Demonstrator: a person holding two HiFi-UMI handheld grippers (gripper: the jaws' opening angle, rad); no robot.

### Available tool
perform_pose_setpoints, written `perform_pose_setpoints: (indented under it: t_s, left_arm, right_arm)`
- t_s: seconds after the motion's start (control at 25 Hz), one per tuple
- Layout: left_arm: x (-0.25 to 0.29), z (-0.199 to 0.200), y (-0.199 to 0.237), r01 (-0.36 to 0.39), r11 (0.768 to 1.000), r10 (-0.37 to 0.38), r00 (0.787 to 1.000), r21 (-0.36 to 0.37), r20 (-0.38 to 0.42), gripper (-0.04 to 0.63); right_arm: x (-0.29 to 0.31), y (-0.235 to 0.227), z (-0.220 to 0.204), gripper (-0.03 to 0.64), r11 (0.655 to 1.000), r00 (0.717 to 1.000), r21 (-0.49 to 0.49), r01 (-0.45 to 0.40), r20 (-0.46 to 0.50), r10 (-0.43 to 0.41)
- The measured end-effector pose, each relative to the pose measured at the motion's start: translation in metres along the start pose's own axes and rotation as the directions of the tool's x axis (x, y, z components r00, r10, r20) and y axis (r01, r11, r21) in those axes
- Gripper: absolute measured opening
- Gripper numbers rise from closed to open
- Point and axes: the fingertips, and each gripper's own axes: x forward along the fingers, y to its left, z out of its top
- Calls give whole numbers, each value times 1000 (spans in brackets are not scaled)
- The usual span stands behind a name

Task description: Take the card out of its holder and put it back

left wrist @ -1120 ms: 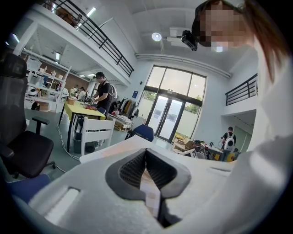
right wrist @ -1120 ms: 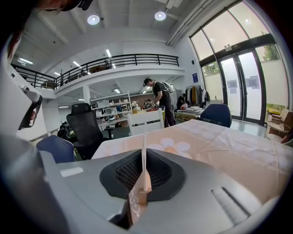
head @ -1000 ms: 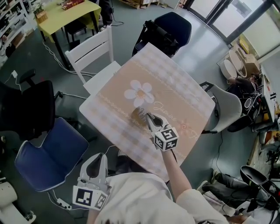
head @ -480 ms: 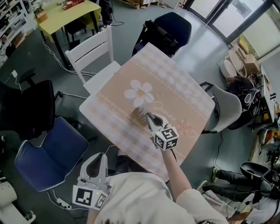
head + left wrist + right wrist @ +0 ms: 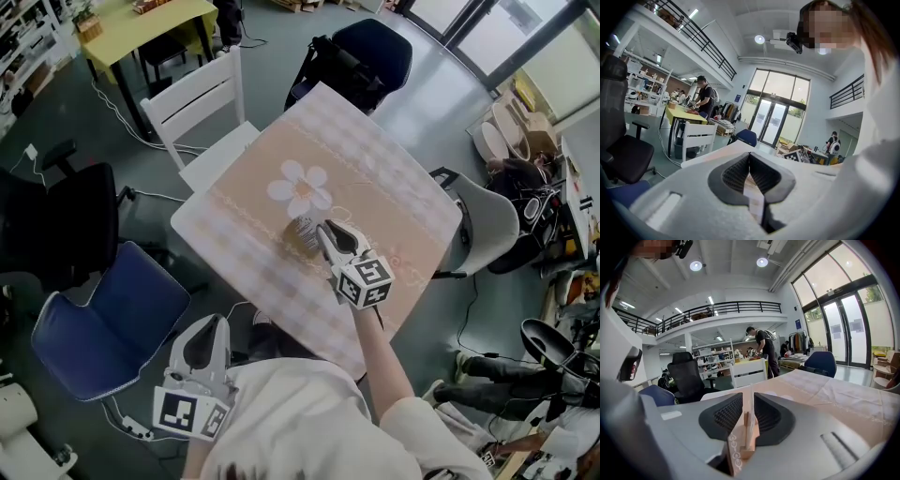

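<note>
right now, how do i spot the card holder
Find the table with the beige checked cloth and its big white flower print. Just nearer the person stands the card holder, a small wooden stand with an upright card, between the jaws of the right gripper, which have just been opening; nothing else stands on the cloth.

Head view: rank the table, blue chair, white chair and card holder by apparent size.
1. table
2. blue chair
3. white chair (farther off, so a close call with the blue one)
4. card holder
</note>
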Motion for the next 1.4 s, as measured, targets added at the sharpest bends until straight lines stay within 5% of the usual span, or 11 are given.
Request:
perform_pose_setpoints:
  t_s: [0.32,0.72,0.92,1.4]
  left_arm:
    - [-8,14,7,-11,999,10,999,31,33,2]
    - [-24,18,-4,0,997,-4,998,74,62,2]
    - [-33,9,-25,14,997,-19,998,82,67,2]
    - [-55,-17,-123,121,983,-130,990,140,56,2]
  right_arm:
    - [-36,-1,49,75,999,992,-15,44,118,-42]
    - [-134,47,106,0,998,945,-45,49,325,-31]
    - [-185,70,101,0,998,932,-21,54,360,-42]
    - [-291,112,38,-2,998,959,12,58,277,-59]
